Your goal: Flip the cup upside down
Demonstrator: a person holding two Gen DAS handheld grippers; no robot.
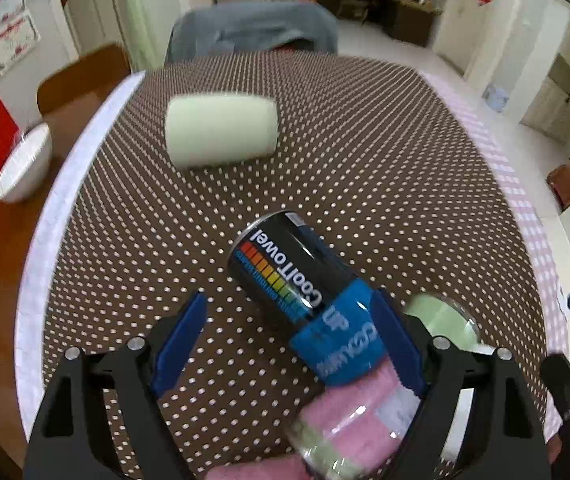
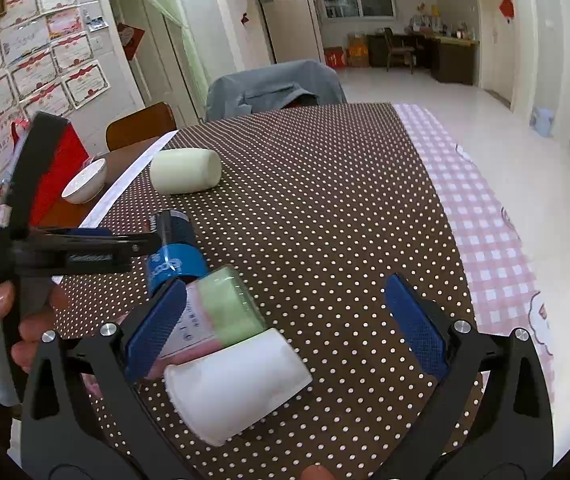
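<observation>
Right now the left gripper [image 1: 289, 344] is spread wide, w/ a CoolTowel bottle [image 1: 285, 264] lying between its fingers. Right gripper [image 2: 289, 320] is also released; the white cup [image 2: 237, 384] lies on its side just below-left of its centre, another pale cup [image 2: 185, 171] well ahead.

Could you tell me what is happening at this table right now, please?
A person holds a gripper in each hand over a dotted tablecloth. The left gripper is open around a lying CoolTowel bottle; the right gripper is open above a white cup on its side. A pale green cup lies farther back.
</observation>
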